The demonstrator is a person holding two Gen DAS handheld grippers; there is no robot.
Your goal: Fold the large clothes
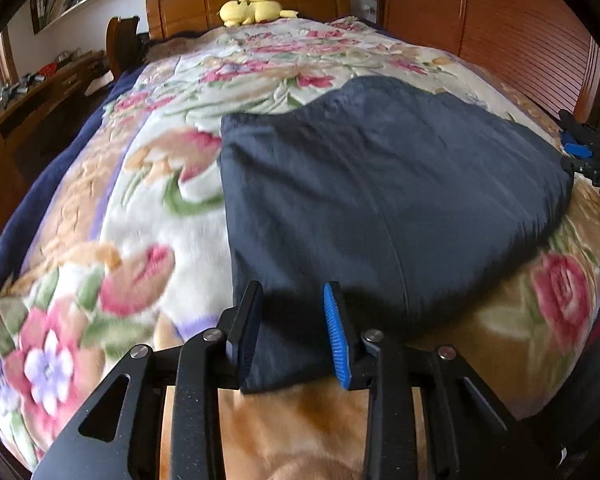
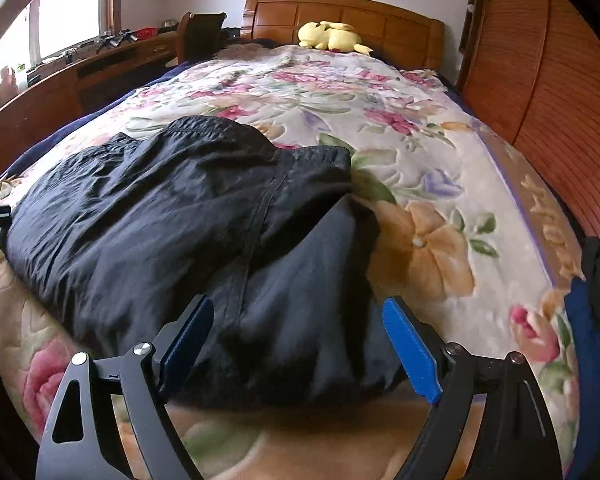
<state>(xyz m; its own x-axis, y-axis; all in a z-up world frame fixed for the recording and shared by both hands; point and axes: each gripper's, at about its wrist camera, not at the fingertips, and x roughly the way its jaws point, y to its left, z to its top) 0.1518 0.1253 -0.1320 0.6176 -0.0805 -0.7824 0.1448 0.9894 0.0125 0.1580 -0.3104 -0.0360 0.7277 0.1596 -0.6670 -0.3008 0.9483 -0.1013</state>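
- Desk [image 1: 40, 92]: stands at the far left, well apart from the work.
- Blanket [image 1: 140, 208]: floral and plush, it covers the bed and carries the garment.
- Garment [image 1: 380, 184]: dark and partly folded, it lies flat on the blanket near the bed's foot.
- Left gripper [image 1: 294, 332]: jaws stand narrow but parted, the garment's near corner between them; no pad visibly presses on it.
- Right gripper [image 2: 296, 348]: jaws stand wide, the near hem between them and not pinched.
- Handling, judged: thin, light, limp cloth with a slight sheen, likely slippery. Best taken at the near corners or along the seam [image 2: 256, 240], where the layers are thicker.
- Risk, judged: the layers may slide apart when lifted.
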